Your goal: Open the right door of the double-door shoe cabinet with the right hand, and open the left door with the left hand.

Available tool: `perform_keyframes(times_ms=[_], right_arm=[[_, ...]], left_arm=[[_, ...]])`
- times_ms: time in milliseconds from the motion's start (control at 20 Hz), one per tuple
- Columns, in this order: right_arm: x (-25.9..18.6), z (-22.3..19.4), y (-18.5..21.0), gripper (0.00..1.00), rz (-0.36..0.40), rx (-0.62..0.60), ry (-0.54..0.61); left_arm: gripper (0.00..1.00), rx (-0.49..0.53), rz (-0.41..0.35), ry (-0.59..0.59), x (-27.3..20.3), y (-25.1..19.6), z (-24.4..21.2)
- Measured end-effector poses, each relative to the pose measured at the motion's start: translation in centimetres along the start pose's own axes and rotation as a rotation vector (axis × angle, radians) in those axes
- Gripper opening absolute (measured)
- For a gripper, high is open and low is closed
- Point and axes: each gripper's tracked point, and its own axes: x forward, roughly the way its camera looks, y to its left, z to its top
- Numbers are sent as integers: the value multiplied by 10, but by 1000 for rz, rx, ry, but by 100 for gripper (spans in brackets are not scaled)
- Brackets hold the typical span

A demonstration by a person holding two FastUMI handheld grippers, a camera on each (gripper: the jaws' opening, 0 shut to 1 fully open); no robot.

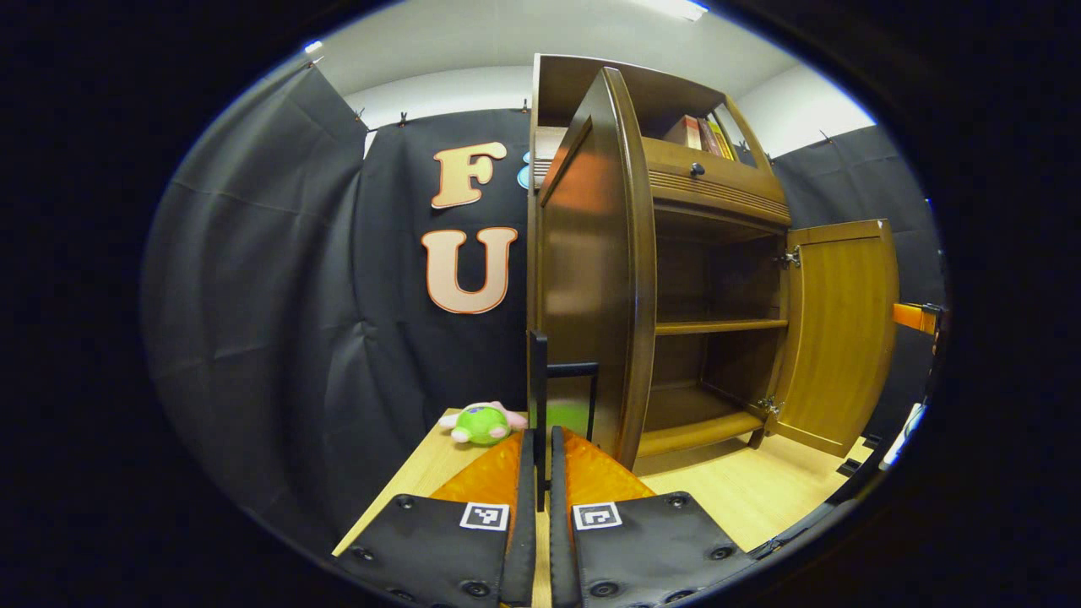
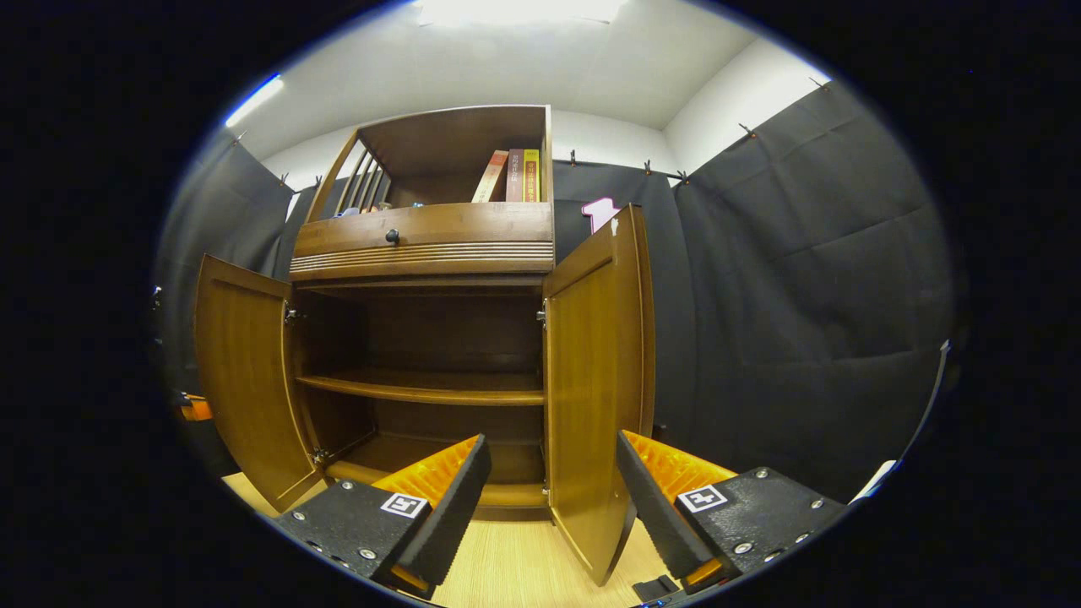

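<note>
The brown wooden shoe cabinet (image 2: 422, 245) has both lower doors swung open. In the left gripper view the left door (image 1: 591, 279) stands edge-on right ahead. Its thin black handle (image 1: 538, 380) runs down between the fingers of my left gripper (image 1: 541, 435), which is shut on it. The right door (image 1: 840, 329) hangs open at the far right. In the right gripper view my right gripper (image 2: 553, 443) is open. Its fingers stand on either side of the right door (image 2: 595, 380), apart from it. The left door (image 2: 241, 380) is open at the left.
A green plush toy (image 1: 481, 424) lies on the light wooden top (image 1: 743, 490) left of the cabinet. Books (image 2: 511, 176) stand on the upper shelf above a drawer with a dark knob (image 2: 392, 236). Bare shelves (image 2: 422, 388) show inside. Black cloth hangs on both sides.
</note>
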Motion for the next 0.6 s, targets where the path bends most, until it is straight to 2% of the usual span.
perform_keyframes(times_ms=[100, 150, 200, 500, 600], right_arm=[[2, -2, 4, 92, 9, 4, 4], [1, -3, 6, 100, 11, 4, 6], [2, -4, 7, 92, 12, 2, 8], [4, -7, 7, 92, 14, 13, 13], [5, -9, 6, 92, 15, 18, 16]], left_arm=[[14, -3, 10, 0, 0, 2, -1], [14, 0, 18, 0, 0, 3, 0], [14, 3, 25, 0, 0, 7, 0], [13, -25, 91, -7, -5, 18, 1], [7, -48, 112, -11, -7, 21, 3]])
